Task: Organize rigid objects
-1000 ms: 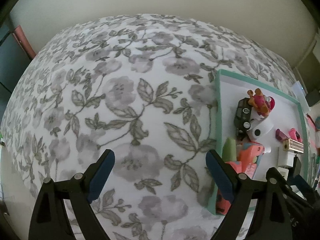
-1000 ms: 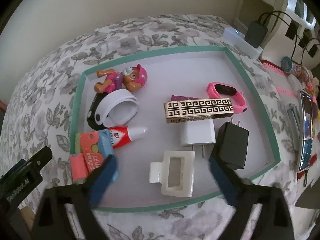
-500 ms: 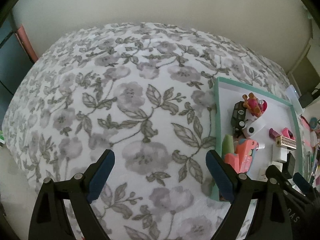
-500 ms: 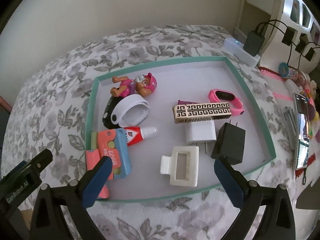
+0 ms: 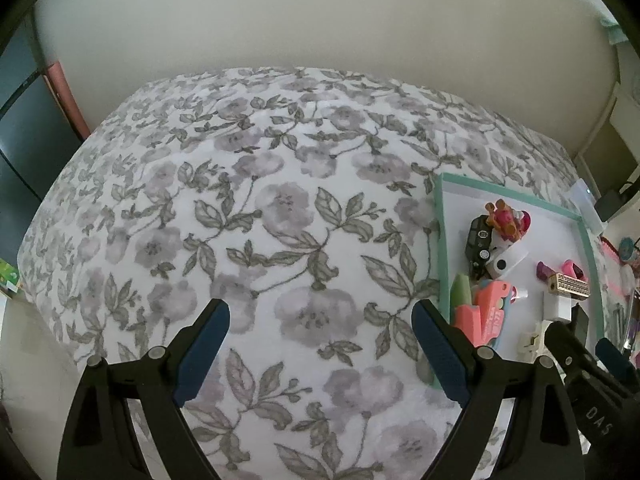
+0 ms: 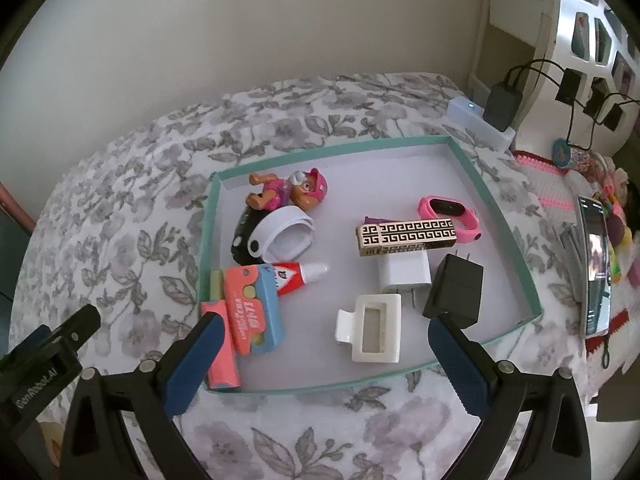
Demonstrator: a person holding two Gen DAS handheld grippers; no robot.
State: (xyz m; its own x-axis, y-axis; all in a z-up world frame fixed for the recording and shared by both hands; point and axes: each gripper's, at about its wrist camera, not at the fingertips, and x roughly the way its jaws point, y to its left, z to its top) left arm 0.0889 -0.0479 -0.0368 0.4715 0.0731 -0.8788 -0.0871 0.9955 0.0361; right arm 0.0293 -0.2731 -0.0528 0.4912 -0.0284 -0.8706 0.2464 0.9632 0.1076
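Just ahead, hair clip [image 6: 374, 328], right gripper [image 6: 324, 354] spread wide

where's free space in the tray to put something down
Bare floor lies along the far wall of the tray, behind the pink band, and between the glue tube and white clip. The left side around the toy pup is crowded.

A plain cream wall [image 6: 248, 32] runs behind a bed spread with a white cover [image 5: 248, 216] printed with grey flowers and leaves. At the far right stands white shelving [image 6: 592, 28] with small framed openings; black plug adapters [image 6: 502, 100] and cables hang against it above a white power strip [image 6: 476, 118]. At the bed's left edge a dark panel [image 5: 20, 136] and a pinkish strip [image 5: 66, 100] meet the wall. Soft, even daylight fills the room
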